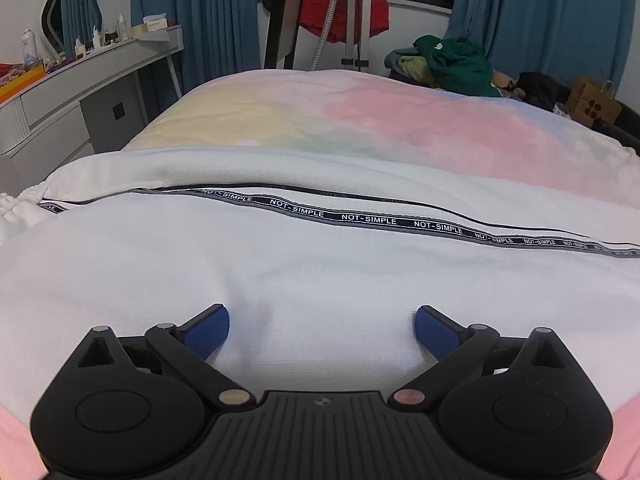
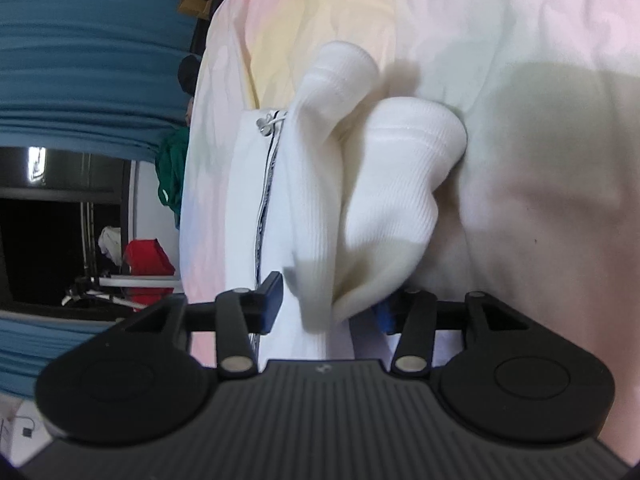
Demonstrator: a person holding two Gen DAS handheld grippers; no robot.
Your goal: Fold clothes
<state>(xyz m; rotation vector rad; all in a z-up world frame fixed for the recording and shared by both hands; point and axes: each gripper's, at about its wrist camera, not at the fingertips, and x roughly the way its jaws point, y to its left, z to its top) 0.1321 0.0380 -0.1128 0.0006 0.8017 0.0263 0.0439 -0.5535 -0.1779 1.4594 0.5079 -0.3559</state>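
White trousers with a black "NOT-SIMPLE" side stripe lie across a pastel bedspread. My left gripper is open, its blue pads resting on the white cloth, with nothing between them. In the right wrist view, rolled sideways, my right gripper has a bunch of the trousers' white ribbed fabric between its blue pads. The two leg cuffs hang beyond it over the bed.
A grey dressing table with bottles and a mirror stands at the left. Blue curtains, a tripod and a red cloth are behind the bed. A green clothes pile and a cardboard box sit at the bed's far right.
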